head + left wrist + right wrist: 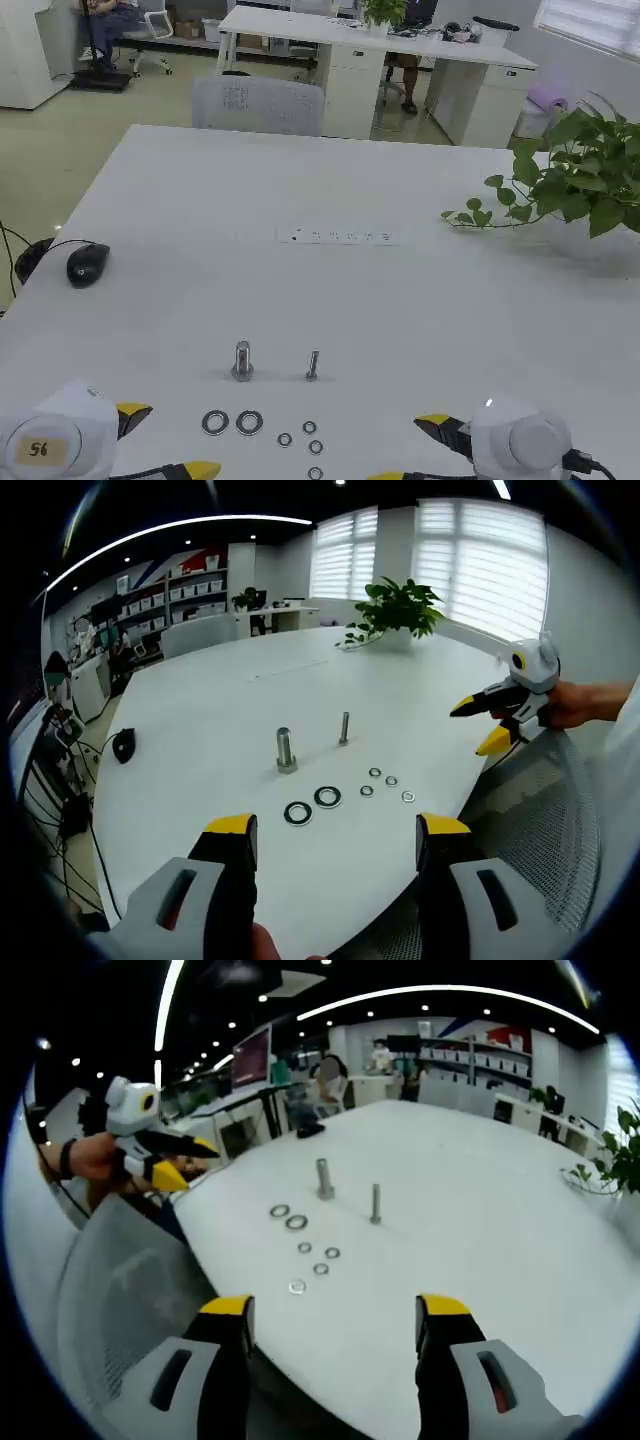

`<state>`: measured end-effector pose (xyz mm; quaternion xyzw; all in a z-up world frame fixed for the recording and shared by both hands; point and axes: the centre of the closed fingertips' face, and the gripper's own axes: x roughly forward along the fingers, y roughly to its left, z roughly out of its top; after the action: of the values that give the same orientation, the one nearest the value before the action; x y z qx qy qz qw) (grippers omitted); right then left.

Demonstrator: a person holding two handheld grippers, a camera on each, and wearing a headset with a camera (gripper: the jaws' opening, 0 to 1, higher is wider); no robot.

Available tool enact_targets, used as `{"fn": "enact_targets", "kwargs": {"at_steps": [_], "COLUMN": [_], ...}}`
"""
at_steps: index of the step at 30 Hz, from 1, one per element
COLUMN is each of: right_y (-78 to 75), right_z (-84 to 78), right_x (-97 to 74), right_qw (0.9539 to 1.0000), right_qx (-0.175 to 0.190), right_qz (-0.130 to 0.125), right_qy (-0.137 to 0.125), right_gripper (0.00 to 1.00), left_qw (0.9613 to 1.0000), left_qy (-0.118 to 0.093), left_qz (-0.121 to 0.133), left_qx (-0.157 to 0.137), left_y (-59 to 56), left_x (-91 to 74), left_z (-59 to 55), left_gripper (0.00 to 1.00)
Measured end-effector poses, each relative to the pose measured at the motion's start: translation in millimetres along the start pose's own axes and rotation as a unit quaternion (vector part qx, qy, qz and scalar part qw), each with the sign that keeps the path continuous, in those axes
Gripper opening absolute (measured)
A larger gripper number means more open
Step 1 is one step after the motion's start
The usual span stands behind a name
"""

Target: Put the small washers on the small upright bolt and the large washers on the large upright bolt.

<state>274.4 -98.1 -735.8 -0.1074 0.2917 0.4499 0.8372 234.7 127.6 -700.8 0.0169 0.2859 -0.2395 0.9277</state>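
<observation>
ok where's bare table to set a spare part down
Bare: the stretch from the power strip down to the large bolt and small bolt; right of the small bolt toward the plant; between the mouse and the large bolt. Crowded: near edge, with large washers and small washers.

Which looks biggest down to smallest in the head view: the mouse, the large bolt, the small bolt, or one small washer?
1. mouse, largest even though it lies farthest away.
2. large bolt.
3. small bolt, thinner and shorter.
4. small washer, smallest though nearest the camera.
</observation>
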Motion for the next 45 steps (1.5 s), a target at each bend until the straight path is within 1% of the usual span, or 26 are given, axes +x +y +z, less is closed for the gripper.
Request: {"fn": "enact_targets", "kwargs": {"at_steps": [13,19,24,28,35,39,45], "right_y": [0.7,1.3,-0.2,1.5,3.5,3.8,6.7], "right_z": [1.8,-0.1,1.8,-1.3,-4.1,-2.9,-2.6], "right_x": [3.8,4.8,4.6,6.0,8.3,9.2,10.6], "right_qw": [1.0000,1.0000,1.0000,0.9999,0.9999,0.9999,0.9998], "right_qx": [-0.002,-0.001,0.003,0.003,0.001,0.001,-0.002], "right_qz": [0.005,0.006,0.004,0.008,0.011,0.012,0.015], "right_qy": [0.003,0.007,0.002,0.009,0.013,0.012,0.014], "right_gripper": [0.66,0.66,0.66,0.66,0.66,0.66,0.66], "left_qw": [1.0000,1.0000,0.9999,0.9999,0.9999,0.9999,0.9999], "left_qy": [0.004,0.004,0.006,0.005,0.008,0.007,0.010], "left_qz": [0.008,0.009,0.009,0.010,0.011,0.013,0.013], "left_qx": [0.000,-0.001,0.001,0.001,0.003,0.002,0.004], "left_y": [5.0,4.9,6.2,7.6,10.1,13.2,12.8], "left_x": [-1.2,-1.5,-0.5,-0.5,-2.6,-4.8,-6.0], "left_z": [-0.7,0.1,1.0,1.9,-0.5,-1.5,-3.9], "left_gripper": [0.64,0.64,0.64,0.64,0.64,0.64,0.64]}}
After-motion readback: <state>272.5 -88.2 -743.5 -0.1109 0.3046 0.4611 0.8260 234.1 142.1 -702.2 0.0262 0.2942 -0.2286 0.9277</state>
